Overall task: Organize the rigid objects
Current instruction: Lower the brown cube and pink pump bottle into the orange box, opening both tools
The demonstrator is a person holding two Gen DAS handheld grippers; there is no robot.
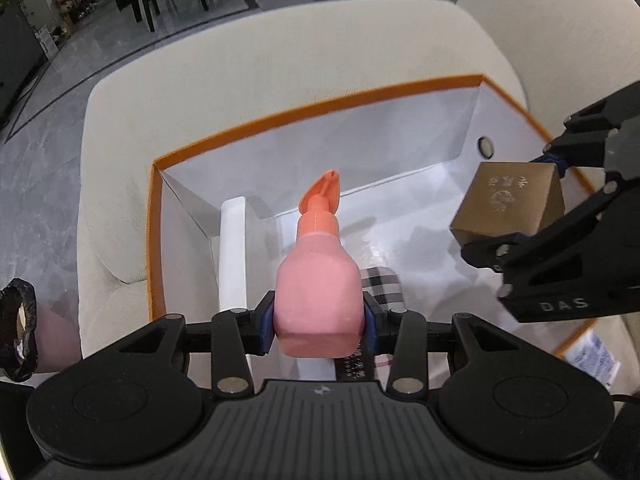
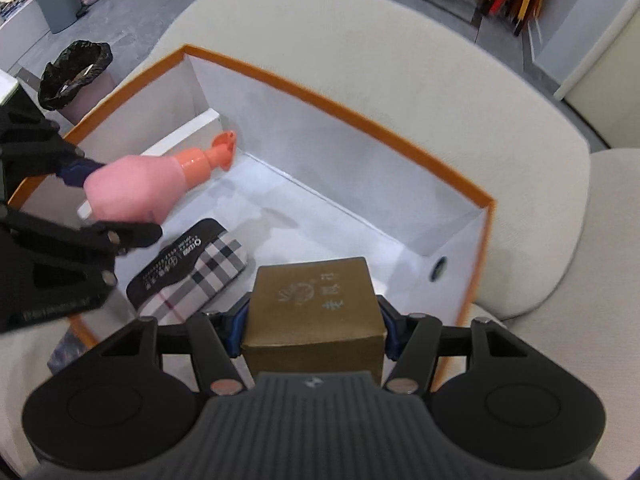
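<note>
Left wrist view: the left gripper [image 1: 319, 320] fills the bottom of the frame, its blue pads pinching the lower body of a pink bottle [image 1: 318, 280]. The bottle's orange pump [image 1: 322, 196] points up toward the frame's centre. Behind and below it lies an open box [image 1: 320, 106] with an orange rim and white inside, resting on a cream sofa [image 1: 240, 64]. A white divider [image 1: 233, 256] stands in the box just left of the bottle, and a plaid case [image 1: 384, 286] shows just right of it on the box floor. At the right edge the right gripper [image 1: 532, 200] pinches a gold cube [image 1: 510, 204] over the box's right part.

Right wrist view: the right gripper [image 2: 314, 328] sits low in the frame, pads pressed on both sides of the gold cube [image 2: 316, 304], which hangs above the box [image 2: 360, 116] near its right wall. At the left edge the left gripper [image 2: 98, 196] grips the pink bottle [image 2: 136, 192], pump [image 2: 222, 154] aimed toward the box's far wall. The plaid case [image 2: 200, 276], with a black printed label, lies flat on the box floor between bottle and cube. A black-lined bin [image 2: 76, 76] stands on the floor at upper left.
</note>
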